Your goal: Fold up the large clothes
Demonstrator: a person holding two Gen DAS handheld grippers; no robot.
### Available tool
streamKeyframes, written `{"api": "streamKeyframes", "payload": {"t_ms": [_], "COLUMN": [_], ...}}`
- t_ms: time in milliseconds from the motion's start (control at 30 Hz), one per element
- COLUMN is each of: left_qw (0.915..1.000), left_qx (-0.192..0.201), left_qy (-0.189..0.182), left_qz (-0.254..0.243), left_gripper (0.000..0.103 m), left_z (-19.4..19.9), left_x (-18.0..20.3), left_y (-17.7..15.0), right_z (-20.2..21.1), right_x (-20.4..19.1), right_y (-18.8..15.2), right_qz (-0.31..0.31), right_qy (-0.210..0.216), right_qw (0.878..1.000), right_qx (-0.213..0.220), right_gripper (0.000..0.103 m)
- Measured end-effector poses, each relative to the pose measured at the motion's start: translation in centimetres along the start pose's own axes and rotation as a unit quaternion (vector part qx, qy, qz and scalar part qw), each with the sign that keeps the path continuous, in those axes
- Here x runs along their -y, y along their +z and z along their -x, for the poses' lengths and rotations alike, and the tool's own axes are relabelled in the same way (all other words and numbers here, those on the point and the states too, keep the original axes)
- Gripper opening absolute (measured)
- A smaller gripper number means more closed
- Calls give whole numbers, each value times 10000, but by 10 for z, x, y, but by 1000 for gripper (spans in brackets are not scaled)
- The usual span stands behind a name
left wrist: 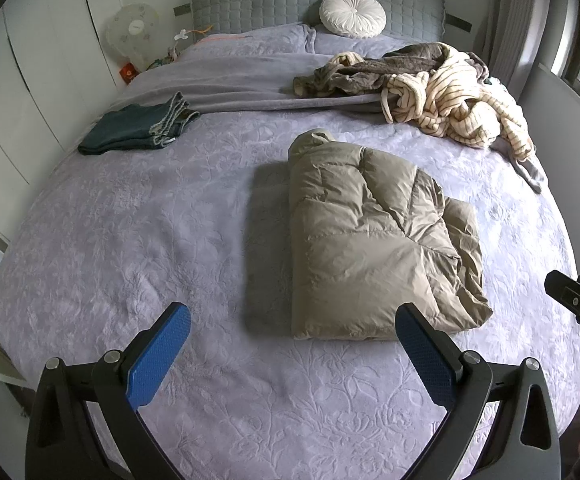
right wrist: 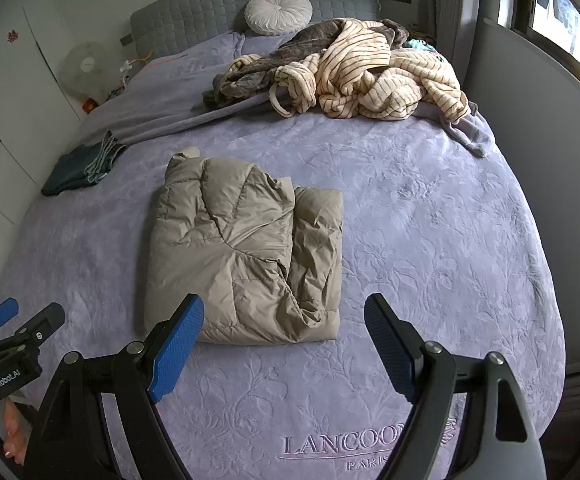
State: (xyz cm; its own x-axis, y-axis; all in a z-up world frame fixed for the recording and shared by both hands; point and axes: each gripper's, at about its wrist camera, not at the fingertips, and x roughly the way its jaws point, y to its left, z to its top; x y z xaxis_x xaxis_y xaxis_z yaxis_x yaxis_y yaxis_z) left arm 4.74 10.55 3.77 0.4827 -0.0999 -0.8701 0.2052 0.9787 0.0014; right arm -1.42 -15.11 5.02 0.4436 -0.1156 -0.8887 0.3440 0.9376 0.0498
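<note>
A beige puffer jacket (left wrist: 374, 236) (right wrist: 245, 252) lies folded into a thick rectangle in the middle of the lilac bedspread (left wrist: 129, 240) (right wrist: 430, 240). My left gripper (left wrist: 292, 320) hovers open over the bed in front of the jacket's near edge, nothing between its blue pads. My right gripper (right wrist: 285, 312) also stands open, its left pad over the jacket's near corner, not gripping it. Each gripper shows at the edge of the other's view: the right gripper (left wrist: 578, 304) at the far right, the left gripper (right wrist: 13, 328) at the far left.
A heap of striped cream and brown robes (left wrist: 442, 92) (right wrist: 362, 76) lies at the far right of the bed. Folded dark jeans (left wrist: 137, 128) (right wrist: 81, 166) sit at the far left. A round white cushion (left wrist: 352, 14) leans on the grey headboard. White wardrobes (left wrist: 29, 80) line the left wall.
</note>
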Motion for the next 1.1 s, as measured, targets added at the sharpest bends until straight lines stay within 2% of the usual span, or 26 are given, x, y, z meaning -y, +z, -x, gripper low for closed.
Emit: {"api": "streamKeyframes", "payload": {"t_ms": [1100], "left_qw": [10000], "left_qx": [14], "left_qy": [73], "left_qz": [9], "left_gripper": [102], "left_z": [-5], "left_x": [-9], "left_y": [3], "right_z": [-1], "right_x": [0], "right_y": [4], "right_qz": [29], "right_qy": [12], "right_qw": [10000], "right_qx": [-4], "right_gripper": [84]}}
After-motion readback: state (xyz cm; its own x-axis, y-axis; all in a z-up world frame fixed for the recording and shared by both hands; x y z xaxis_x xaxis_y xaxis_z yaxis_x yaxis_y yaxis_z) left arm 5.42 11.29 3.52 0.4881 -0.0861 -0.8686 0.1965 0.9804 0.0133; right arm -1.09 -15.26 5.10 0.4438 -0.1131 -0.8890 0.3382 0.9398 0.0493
